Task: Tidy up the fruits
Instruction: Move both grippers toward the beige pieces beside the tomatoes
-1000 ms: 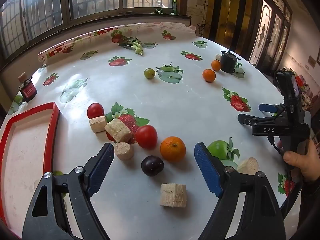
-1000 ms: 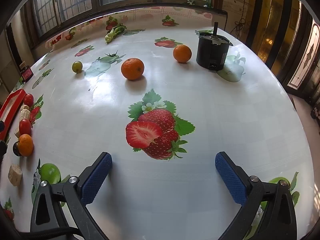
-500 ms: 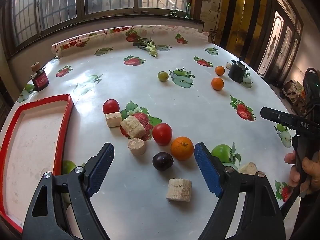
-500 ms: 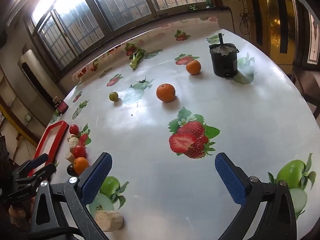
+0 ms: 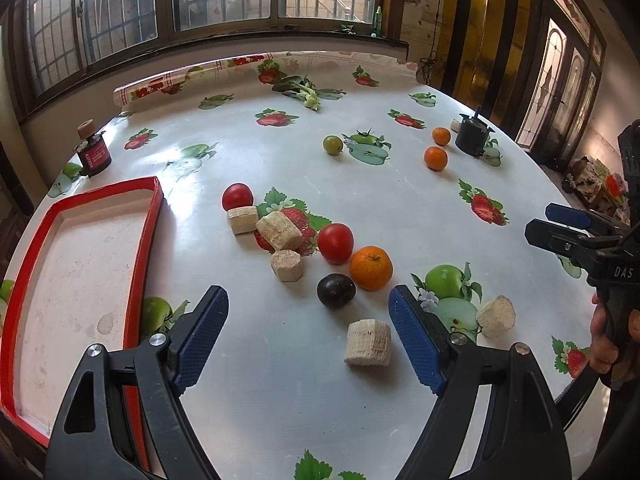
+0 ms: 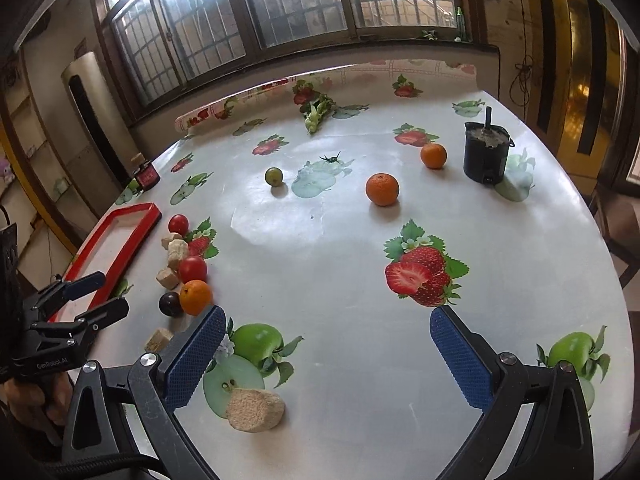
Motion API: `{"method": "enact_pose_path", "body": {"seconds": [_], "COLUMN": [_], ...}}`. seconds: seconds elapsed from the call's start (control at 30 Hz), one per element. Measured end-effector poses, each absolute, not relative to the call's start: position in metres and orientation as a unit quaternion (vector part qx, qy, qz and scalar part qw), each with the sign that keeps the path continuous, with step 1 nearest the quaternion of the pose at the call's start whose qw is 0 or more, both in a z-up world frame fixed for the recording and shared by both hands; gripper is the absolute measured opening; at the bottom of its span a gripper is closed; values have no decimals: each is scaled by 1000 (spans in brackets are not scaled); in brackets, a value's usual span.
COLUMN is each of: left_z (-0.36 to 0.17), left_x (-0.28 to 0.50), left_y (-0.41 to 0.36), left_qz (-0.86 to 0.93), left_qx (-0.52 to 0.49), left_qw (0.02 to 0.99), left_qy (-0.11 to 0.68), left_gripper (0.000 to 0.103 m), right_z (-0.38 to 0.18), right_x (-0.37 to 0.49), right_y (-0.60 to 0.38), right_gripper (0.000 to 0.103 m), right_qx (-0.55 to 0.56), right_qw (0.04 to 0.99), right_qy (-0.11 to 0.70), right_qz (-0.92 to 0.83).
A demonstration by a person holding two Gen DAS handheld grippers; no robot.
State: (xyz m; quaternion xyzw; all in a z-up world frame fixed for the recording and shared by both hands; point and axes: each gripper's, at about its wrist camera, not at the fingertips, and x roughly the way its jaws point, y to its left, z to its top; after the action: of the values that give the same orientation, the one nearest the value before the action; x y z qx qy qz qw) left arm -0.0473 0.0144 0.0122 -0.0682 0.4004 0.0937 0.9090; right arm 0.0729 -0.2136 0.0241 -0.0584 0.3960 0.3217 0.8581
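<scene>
The left gripper [image 5: 308,338] hangs above the table with its blue pads spread wide and nothing between them, and the right gripper [image 6: 326,354] is likewise parted and empty over the printed cloth. Just ahead of the left one sits a cluster: a dark plum [image 5: 336,291] touching an orange [image 5: 371,267], a red tomato [image 5: 335,243] just behind them, and a second tomato [image 5: 237,196] further back, mixed in with pale fibrous blocks [image 5: 279,233] (what they are made of I cannot tell). Well apart, toward the far right of the table, lie two more oranges [image 6: 382,189] near a black pot [image 6: 486,152], and a small green fruit [image 6: 274,176] sits alone near the middle. The red-rimmed tray [image 5: 142,256] at the left holds nothing that shows, so in my judgement the sorting has barely begun: every fruit in view lies loose on the table. What is left seems to be the whole job, presumably starting with the near cluster.
</scene>
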Motion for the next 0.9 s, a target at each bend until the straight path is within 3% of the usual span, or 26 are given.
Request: {"method": "enact_pose_path", "body": {"seconds": [0.13, 0.9], "left_z": [14, 31], "left_x": [-58, -111], "left_y": [9, 0], "left_qz": [105, 178], "left_qx": [-55, -12], "left_qw": [910, 915], "left_qy": [397, 362], "left_gripper": [83, 83], "right_z": [35, 44], "right_x": [50, -32], "right_y": [-211, -192], "right_gripper": [103, 103], "right_qx": [-79, -151], "right_qw": [870, 852], "right_qy": [361, 348], "right_qz": [325, 361]}}
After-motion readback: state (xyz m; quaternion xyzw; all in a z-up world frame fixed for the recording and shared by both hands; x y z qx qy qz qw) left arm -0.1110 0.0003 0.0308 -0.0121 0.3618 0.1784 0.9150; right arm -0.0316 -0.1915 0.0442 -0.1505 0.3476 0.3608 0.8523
